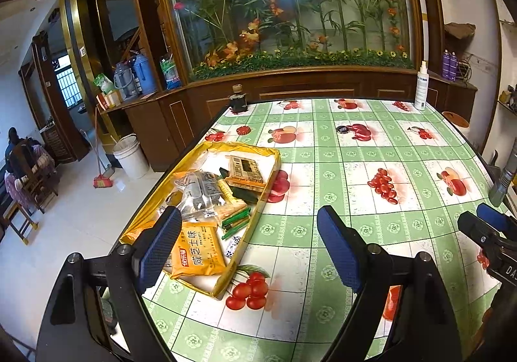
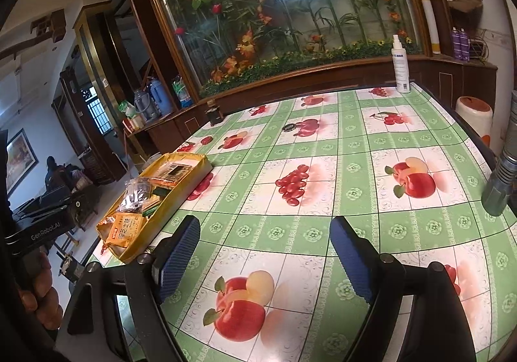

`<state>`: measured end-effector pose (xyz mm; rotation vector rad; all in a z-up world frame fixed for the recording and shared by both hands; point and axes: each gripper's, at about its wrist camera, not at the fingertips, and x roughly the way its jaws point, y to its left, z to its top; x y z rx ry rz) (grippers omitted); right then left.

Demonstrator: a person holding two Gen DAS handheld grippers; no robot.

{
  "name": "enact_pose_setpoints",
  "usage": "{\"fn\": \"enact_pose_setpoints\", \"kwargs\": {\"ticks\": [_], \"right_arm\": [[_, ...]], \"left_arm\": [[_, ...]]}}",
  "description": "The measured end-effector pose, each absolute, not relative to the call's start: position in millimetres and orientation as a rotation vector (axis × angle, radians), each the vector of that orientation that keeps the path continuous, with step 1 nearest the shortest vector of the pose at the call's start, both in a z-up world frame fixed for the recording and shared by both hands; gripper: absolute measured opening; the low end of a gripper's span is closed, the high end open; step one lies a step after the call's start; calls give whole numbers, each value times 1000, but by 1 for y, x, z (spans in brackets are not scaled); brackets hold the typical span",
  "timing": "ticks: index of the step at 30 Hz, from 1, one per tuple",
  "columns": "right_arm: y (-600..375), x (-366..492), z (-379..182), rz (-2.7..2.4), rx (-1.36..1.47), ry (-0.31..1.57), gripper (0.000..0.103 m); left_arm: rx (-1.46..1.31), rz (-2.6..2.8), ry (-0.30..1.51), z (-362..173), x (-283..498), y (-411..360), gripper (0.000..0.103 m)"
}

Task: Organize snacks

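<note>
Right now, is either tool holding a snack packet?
No. The left tool and the right tool both stand open and empty, while the orange snack packet lies in the yellow tray.

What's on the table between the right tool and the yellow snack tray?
Only bare tablecloth lies between the right tool and the yellow snack tray, seen in the right wrist view.
</note>
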<state>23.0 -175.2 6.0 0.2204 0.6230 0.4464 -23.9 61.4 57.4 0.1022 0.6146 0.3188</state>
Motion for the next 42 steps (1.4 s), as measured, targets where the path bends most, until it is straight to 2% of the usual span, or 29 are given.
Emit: {"fn": "enact_pose_setpoints", "kwargs": {"ticks": [25,42], "right_arm": [[-186,31,-12,398,229,674,85],[-178,46,-31,343,165,743,85]], "left_arm": [[85,288,664,44,-12,56,86],[57,213,767,14,10,41,86]]}}
